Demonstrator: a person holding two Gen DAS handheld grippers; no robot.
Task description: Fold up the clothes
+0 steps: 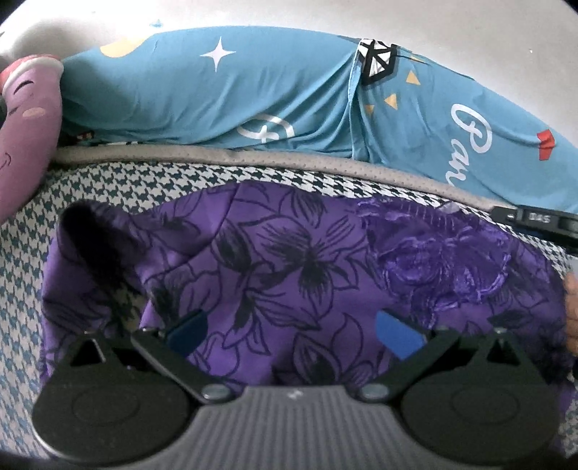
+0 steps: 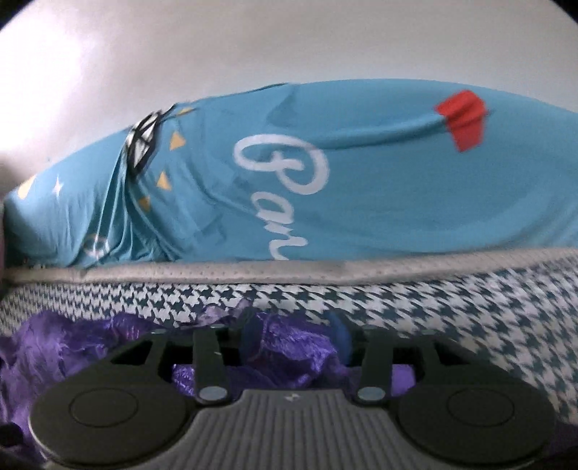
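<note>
**Two hand-held grippers over a purple garment on a bed**

The garment (image 1: 310, 274), purple with black flower outlines, is lying spread on the houndstooth bed cover (image 1: 108, 191). Its right part is showing a shinier, embossed rose texture, and a fold is standing up at its left edge.

The left hand-held gripper (image 1: 292, 332) is hovering over the middle of the garment with its jaws released and wide apart; the blue pads (image 1: 397, 334) are pressing on nothing.

The right hand-held gripper (image 2: 296, 343) is sitting low over the crumpled, shiny edge of the garment (image 2: 289, 350), near the bare cover (image 2: 469, 307). Its jaws are standing part open, with bunched cloth lying between them; the view is blurred, and whether the pads are touching the cloth cannot be told.

In the left wrist view, part of the right hand-held gripper (image 1: 538, 220) and a bit of a hand (image 1: 571, 311) are showing at the right edge.

Behind the grey piping (image 1: 253, 157) of the cover, a blue pillow (image 1: 253, 86) with white script is lying along a pale wall (image 1: 289, 14). A pink plush (image 1: 29, 119) is resting at the pillow's left end.
</note>
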